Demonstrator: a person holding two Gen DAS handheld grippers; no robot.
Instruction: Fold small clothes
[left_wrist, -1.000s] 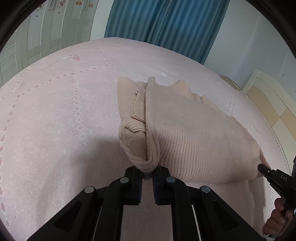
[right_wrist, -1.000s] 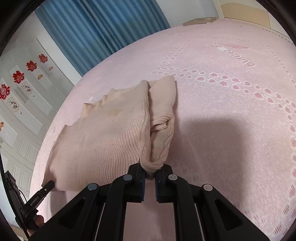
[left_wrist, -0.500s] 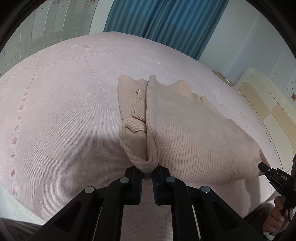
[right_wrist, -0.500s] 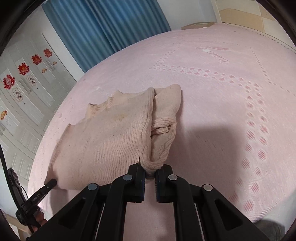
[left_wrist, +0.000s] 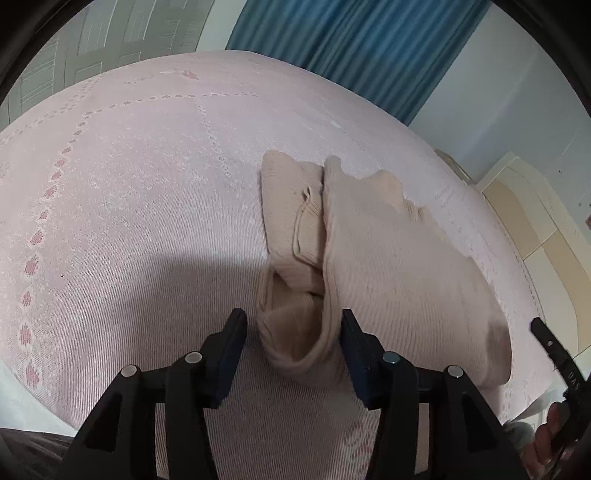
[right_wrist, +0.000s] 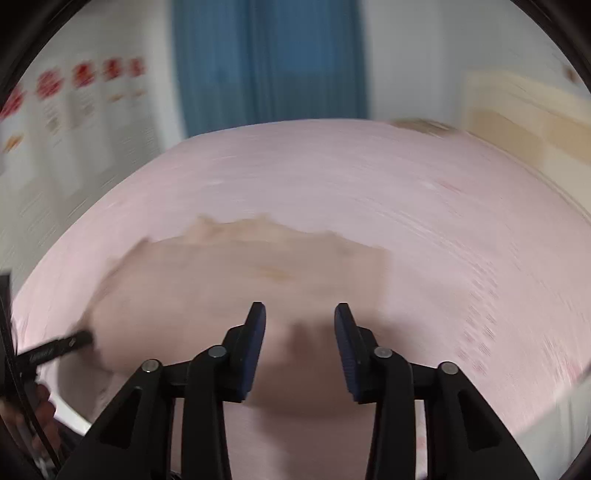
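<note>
A beige ribbed knit garment (left_wrist: 399, 266) lies folded on the pink bed; its near corner sits loose between the fingers of my left gripper (left_wrist: 293, 332), which is open. In the blurred right wrist view the same garment (right_wrist: 229, 280) lies flat ahead. My right gripper (right_wrist: 299, 325) is open and empty, just above the garment's near edge. The tip of the right gripper (left_wrist: 550, 343) shows at the right edge of the left wrist view, and the left gripper's tip (right_wrist: 59, 345) at the left edge of the right wrist view.
The pink patterned bedspread (left_wrist: 129, 192) covers the whole bed. Blue curtains (left_wrist: 351, 48) hang behind it. A cream headboard (left_wrist: 535, 221) stands at the right and a wall with red decorations (right_wrist: 74, 85) at the left.
Both grippers have opened and let go of the garment's corners. The garment has dropped onto the bed. The right gripper has swung, blurring its view.
</note>
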